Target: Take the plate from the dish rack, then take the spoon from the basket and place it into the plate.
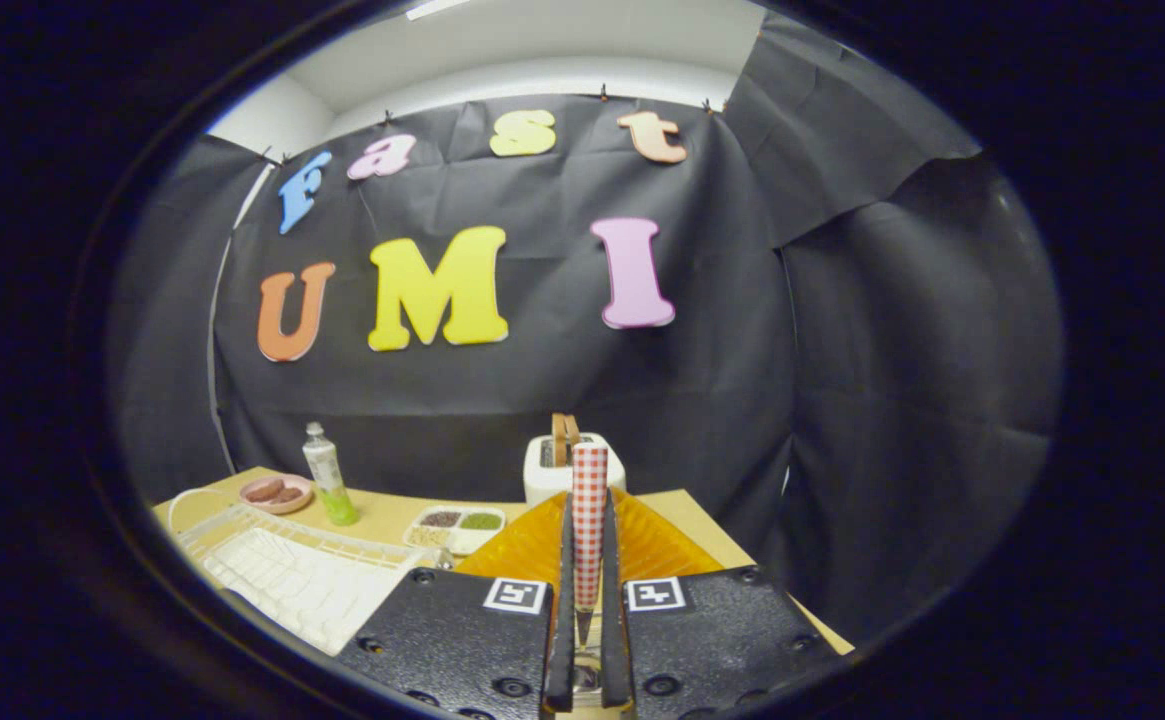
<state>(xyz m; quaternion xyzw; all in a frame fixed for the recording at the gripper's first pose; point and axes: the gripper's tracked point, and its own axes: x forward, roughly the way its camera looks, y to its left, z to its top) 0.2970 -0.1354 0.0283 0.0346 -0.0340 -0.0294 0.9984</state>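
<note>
The black two-finger gripper [588, 610] is nearly closed, clamping a spoon with a red-checked handle [589, 525] upright; its bowl is hidden between the fingers. The orange ribbed plate [527, 548] lies at twelve o'clock, partly covered. The white wire dish rack [287, 570] sits at ten o'clock.

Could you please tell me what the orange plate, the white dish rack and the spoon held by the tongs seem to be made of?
The plate looks like translucent amber plastic or glass: glossy and ribbed. The dish rack seems to be white coated wire or plastic: thin bars, matte sheen. The spoon, clamped in the tongs, has a red-and-white checked handle, probably plastic or ceramic, with a metallic glint lower down.
</note>
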